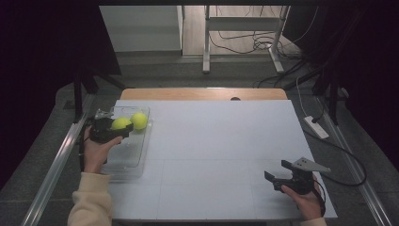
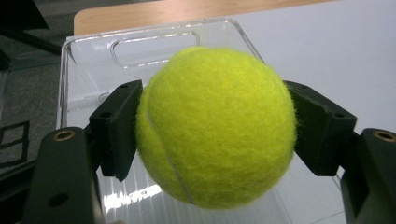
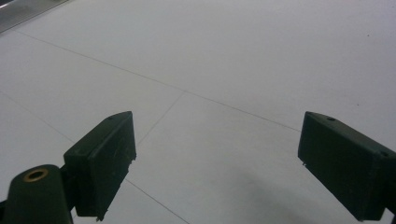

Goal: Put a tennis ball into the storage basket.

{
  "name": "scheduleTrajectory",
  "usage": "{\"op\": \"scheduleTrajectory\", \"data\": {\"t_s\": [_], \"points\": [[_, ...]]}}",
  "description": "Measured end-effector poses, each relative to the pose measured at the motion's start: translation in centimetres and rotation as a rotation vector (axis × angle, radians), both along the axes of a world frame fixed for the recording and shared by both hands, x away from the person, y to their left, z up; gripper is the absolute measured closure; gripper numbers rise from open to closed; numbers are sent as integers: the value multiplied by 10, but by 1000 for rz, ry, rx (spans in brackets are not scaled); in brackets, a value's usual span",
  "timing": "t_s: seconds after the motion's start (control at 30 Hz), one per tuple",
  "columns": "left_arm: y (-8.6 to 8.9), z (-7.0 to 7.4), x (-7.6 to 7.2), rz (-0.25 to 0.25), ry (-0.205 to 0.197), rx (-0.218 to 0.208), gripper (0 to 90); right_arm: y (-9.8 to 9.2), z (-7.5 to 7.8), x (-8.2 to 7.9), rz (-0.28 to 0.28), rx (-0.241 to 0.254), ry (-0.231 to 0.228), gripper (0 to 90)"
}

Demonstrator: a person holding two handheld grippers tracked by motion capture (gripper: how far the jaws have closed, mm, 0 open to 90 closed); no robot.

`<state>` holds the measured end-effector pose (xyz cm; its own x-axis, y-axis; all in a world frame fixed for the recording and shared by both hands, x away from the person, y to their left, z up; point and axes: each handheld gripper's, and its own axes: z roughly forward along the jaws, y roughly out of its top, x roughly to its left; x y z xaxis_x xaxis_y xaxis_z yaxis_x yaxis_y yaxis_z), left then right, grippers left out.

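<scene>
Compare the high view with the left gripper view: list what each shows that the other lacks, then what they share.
High view alone: a second yellow-green tennis ball resting in the clear plastic tray, the right gripper with jaws apart, and both hands. Left gripper view alone: the held ball's curved seam and the tray's cut-out handle. Shared: the left gripper clamping a yellow-green tennis ball over the tray on the white table.

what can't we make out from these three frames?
- Left gripper view: the held tennis ball hides most of the clear tray floor behind it, and the second ball.
- High view: whether the held ball touches the tray floor, too small to tell.
- High view: tray's near end, faint against the table.
</scene>
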<state>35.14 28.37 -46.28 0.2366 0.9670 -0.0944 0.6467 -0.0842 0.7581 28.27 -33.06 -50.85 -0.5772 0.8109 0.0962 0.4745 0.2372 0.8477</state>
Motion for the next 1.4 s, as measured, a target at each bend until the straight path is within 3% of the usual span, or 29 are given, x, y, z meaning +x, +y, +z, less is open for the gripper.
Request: {"op": "scheduleTrajectory", "data": {"t_s": [0.33, 0.83, 0.93, 1.0, 1.1, 1.4], "points": [[1, -6, 4, 22, 50, 48, 261, 0, 0, 0, 1, -1, 2, 110], [2, -11, 8, 55, 78, 97, 259, 0, -1, 0, 1, -2, 3, 110], [2, -11, 8, 58, 75, 99, 255, 0, -1, 0, 3, -3, 3, 110], [2, -10, 7, 57, 52, 101, 240, 0, -1, 0, 3, -3, 3, 110], [2, -3, 3, 54, 17, 74, 152, 0, -1, 0, 2, -2, 3, 110], [-1, 3, 0, 22, -15, 27, 127, 0, 0, 0, 3, -3, 1, 109]]}}
